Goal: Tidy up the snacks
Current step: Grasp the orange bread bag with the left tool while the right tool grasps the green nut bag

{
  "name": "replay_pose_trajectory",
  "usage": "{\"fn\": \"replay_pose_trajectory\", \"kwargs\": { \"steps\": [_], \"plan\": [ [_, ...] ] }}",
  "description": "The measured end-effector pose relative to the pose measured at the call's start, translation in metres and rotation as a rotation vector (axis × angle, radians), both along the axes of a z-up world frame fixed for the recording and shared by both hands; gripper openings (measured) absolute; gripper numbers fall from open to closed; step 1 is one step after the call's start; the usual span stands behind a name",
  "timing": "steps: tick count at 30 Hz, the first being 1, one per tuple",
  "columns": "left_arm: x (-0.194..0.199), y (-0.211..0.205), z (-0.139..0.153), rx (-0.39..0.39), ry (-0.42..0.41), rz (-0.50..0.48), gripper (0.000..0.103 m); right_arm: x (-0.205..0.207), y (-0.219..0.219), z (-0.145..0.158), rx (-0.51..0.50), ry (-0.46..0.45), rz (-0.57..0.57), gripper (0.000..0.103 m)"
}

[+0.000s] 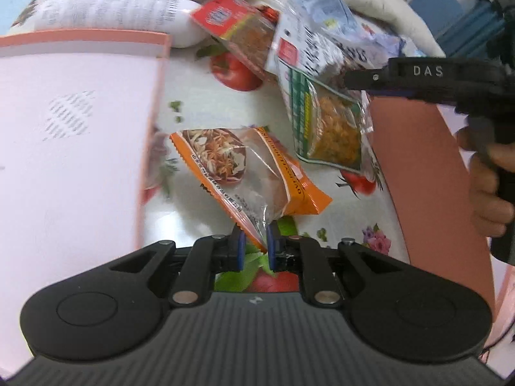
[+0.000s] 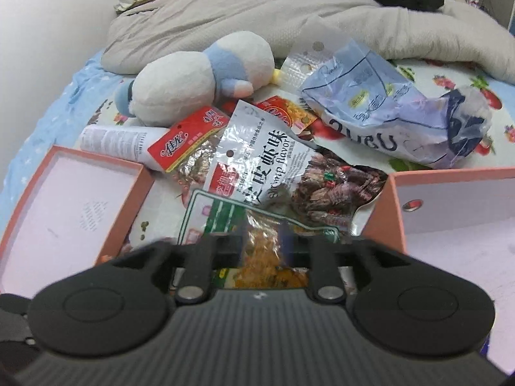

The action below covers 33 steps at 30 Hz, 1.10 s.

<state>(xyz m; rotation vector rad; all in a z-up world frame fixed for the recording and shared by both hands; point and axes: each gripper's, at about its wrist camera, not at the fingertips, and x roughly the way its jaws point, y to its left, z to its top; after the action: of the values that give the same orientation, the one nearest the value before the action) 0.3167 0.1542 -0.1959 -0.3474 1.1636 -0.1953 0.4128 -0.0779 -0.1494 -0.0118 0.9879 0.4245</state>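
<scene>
Two hand-held tools work over a bed covered with a fruit-and-flower printed sheet.

The left tool is nearly closed, its blue pads pinching the clear corner of an orange snack packet. The rest of the packet lies out ahead of the tool over the sheet, between a pink box lid on the left and a pink box on the right.

The right tool stands about half open, with no pad seen pressing on anything. Between and below its fingers is a green-edged clear packet of yellow-orange snack; whether a pad touches it I cannot tell. In the left view this tool reaches in from the right above that same packet, with a hand on its grip.

Just beyond lie a shrimp-flavour bag, a red-topped packet, a crumpled pale blue bag, a blue and white soft toy and a grey blanket.
</scene>
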Motion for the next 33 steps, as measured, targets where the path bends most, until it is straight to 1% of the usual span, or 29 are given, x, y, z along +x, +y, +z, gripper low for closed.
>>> {"fn": "replay_pose_trajectory", "kwargs": {
  "steps": [1,3,5,7,8,9,10,11,12,13,14,15,16,17,18,20,21,22,24,25,26,27,28,30,31,33],
  "plan": [
    [-0.003,0.009,0.000,-0.011,-0.002,0.019,0.015,0.001,0.001,-0.002,0.004,0.002,0.008,0.069],
    [-0.010,0.024,-0.004,-0.027,0.005,0.049,0.015,0.003,0.005,-0.008,-0.034,0.010,0.026,0.075],
    [-0.016,0.033,-0.010,-0.053,0.013,0.061,0.016,0.005,0.010,-0.019,-0.067,0.042,0.059,0.075],
    [-0.022,0.035,-0.013,-0.057,-0.002,0.048,0.017,0.005,0.014,-0.030,-0.108,0.069,0.067,0.076],
    [-0.023,0.036,-0.014,-0.058,-0.002,0.055,0.017,0.004,0.017,-0.036,-0.131,0.078,0.066,0.078],
    [-0.024,0.039,-0.016,-0.064,0.003,0.070,0.019,0.003,0.020,-0.042,-0.154,0.087,0.072,0.079],
    [-0.025,0.042,-0.017,-0.078,0.008,0.084,0.026,0.001,0.023,-0.046,-0.176,0.093,0.081,0.082],
    [-0.025,0.043,-0.018,-0.080,0.006,0.088,0.029,-0.001,0.027,-0.049,-0.197,0.093,0.090,0.083],
    [-0.024,0.043,-0.018,-0.087,-0.007,0.083,0.036,-0.004,0.028,-0.051,-0.212,0.086,0.092,0.084],
    [-0.024,0.043,-0.017,-0.098,-0.020,0.072,0.047,-0.007,0.029,-0.052,-0.222,0.080,0.087,0.085],
    [-0.024,0.041,-0.016,-0.110,-0.029,0.061,0.052,-0.010,0.030,-0.055,-0.233,0.080,0.087,0.085],
    [-0.024,0.038,-0.015,-0.116,-0.040,0.051,0.062,-0.012,0.031,-0.058,-0.247,0.079,0.091,0.086],
    [-0.024,0.034,-0.012,-0.106,-0.058,0.035,0.069,-0.015,0.032,-0.061,-0.264,0.068,0.097,0.086],
    [-0.025,0.028,-0.009,-0.082,-0.080,0.024,0.072,-0.020,0.032,-0.063,-0.275,0.049,0.100,0.086],
    [-0.026,0.023,-0.007,-0.052,-0.107,0.014,0.079,-0.025,0.033,-0.066,-0.280,0.031,0.106,0.088],
    [-0.028,0.015,-0.006,-0.008,-0.146,0.023,0.080,-0.034,0.034,-0.071,-0.285,-0.008,0.136,0.089],
    [-0.028,0.013,-0.009,-0.003,-0.146,0.041,0.080,-0.040,0.035,-0.073,-0.292,-0.047,0.144,0.089],
    [-0.028,0.011,-0.010,-0.007,-0.157,0.068,0.080,-0.044,0.034,-0.075,-0.286,-0.064,0.143,0.089],
    [-0.028,0.008,-0.013,-0.001,-0.162,0.111,0.079,-0.045,0.032,-0.074,-0.264,-0.056,0.140,0.086],
    [-0.029,0.007,-0.016,-0.008,-0.175,0.142,0.079,-0.045,0.031,-0.073,-0.255,-0.054,0.144,0.081],
    [-0.028,0.007,-0.018,-0.012,-0.190,0.164,0.079,-0.046,0.031,-0.072,-0.258,-0.060,0.144,0.079],
    [-0.028,0.007,-0.020,-0.012,-0.203,0.191,0.079,-0.048,0.030,-0.071,-0.260,-0.066,0.148,0.072],
    [-0.029,0.006,-0.020,-0.011,-0.223,0.223,0.078,-0.050,0.030,-0.070,-0.263,-0.075,0.160,0.061],
    [-0.028,0.006,-0.020,-0.013,-0.243,0.271,0.074,-0.054,0.030,-0.068,-0.258,-0.084,0.186,0.050],
    [-0.029,0.007,-0.021,-0.020,-0.254,0.306,0.073,-0.055,0.029,-0.068,-0.250,-0.083,0.191,0.046],
    [-0.031,0.008,-0.021,-0.004,-0.267,0.345,0.066,-0.056,0.031,-0.069,-0.248,-0.095,0.192,0.043]
  ]
}}
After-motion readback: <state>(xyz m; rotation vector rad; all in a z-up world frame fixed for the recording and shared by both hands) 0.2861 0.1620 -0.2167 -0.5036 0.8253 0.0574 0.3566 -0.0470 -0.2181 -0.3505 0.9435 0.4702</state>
